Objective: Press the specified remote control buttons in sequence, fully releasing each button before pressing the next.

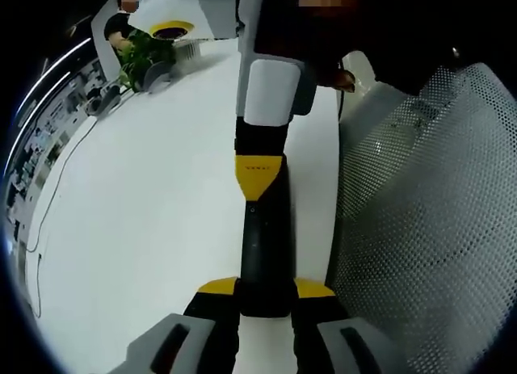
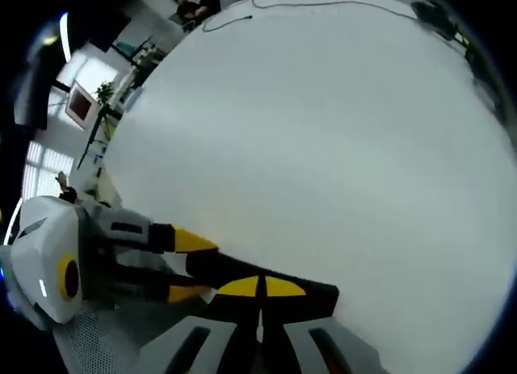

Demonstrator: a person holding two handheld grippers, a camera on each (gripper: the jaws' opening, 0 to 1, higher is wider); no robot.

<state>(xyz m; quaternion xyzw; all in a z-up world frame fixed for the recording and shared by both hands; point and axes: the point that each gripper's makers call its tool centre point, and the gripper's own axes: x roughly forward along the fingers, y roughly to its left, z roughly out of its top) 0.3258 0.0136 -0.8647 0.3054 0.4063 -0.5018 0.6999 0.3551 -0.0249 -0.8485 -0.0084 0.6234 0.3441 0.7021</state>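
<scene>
At lower centre of the left gripper view, the left gripper (image 1: 265,297) is clamped on the near end of the black remote control (image 1: 265,245) above the white table (image 1: 145,229). The right gripper (image 2: 260,289), fingers together, presses its yellow tips onto the remote.

Matt black remote (image 1: 263,245), smooth white table (image 1: 145,229), perforated mesh chair (image 1: 428,229).

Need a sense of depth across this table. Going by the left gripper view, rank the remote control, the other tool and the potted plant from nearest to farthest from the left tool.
1. remote control: clamped between the left tool's yellow tips, centre.
2. right tool: its yellow tips meet the remote's far end, straight ahead.
3. potted plant: far across the white table, upper left.
</scene>
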